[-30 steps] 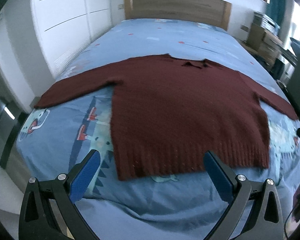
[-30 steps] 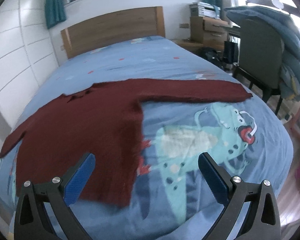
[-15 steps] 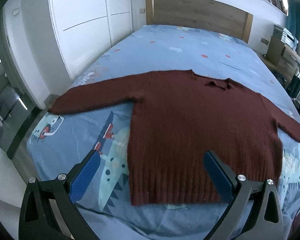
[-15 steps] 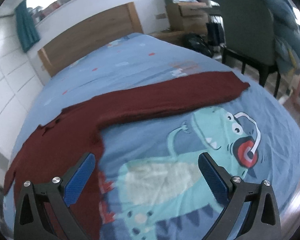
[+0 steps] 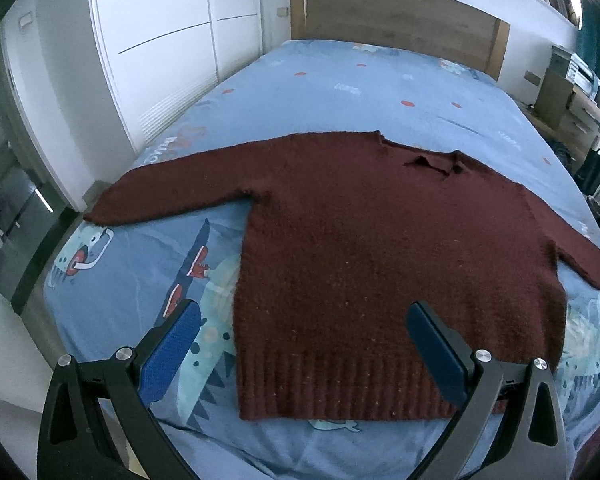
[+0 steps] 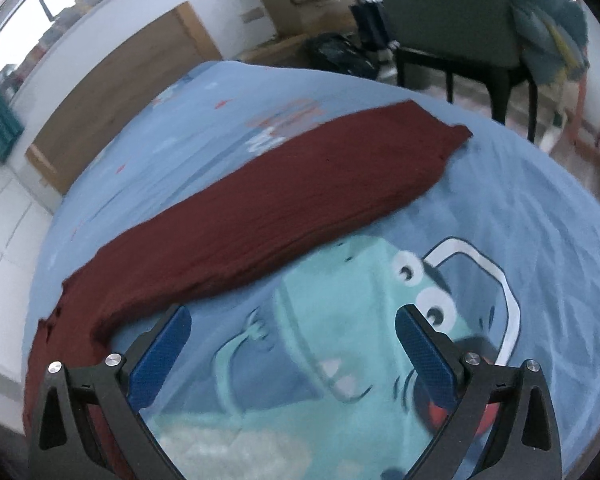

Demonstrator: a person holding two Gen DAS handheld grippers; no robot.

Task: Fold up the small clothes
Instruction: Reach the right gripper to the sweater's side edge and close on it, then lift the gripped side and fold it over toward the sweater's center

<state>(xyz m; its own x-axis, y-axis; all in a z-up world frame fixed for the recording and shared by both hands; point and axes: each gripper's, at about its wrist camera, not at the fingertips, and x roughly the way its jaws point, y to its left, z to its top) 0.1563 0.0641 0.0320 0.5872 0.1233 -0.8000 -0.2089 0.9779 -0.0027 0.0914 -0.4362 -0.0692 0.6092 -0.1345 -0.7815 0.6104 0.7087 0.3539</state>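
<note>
Dark red sweater [image 5: 380, 264] is laid flat on the bed [image 5: 340, 92], front up, both sleeves spread out to the sides. Left claw [image 5: 304, 348] hangs above the hem with its jaws wide apart, holding nothing — blue pads [image 5: 172, 352] clear of the knit. Right claw [image 6: 292, 354] is spread wide too and empty, over the cartoon print just beside the right sleeve [image 6: 300, 200], whose cuff lies near the bed edge — that view's a bit blurry.
</note>
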